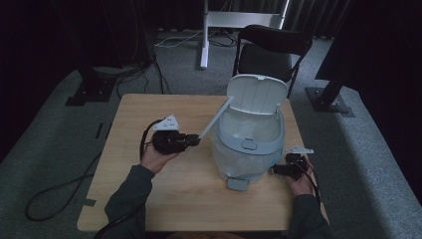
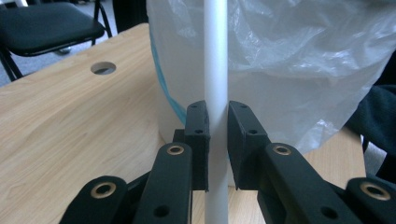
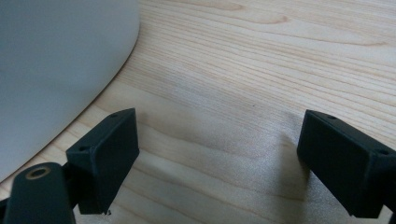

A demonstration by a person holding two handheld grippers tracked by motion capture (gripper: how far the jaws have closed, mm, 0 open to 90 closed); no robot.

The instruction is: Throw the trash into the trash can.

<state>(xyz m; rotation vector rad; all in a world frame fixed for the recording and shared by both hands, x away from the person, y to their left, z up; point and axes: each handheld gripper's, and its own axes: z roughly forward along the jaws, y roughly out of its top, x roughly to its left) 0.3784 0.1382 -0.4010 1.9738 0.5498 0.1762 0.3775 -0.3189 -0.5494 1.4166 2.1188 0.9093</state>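
Observation:
A pale blue pedal bin with its lid raised stands on the wooden table, lined with a clear plastic bag. My left gripper is shut on a white tube that slants up toward the bin's rim; in the left gripper view the white tube runs upright between the pads. My right gripper rests low beside the bin's right side, open with nothing between its fingers above bare wood.
A black folding chair stands behind the table, with a white stand and cables on the grey floor. A round hole is cut in the tabletop. The bin's pedal points toward the near edge.

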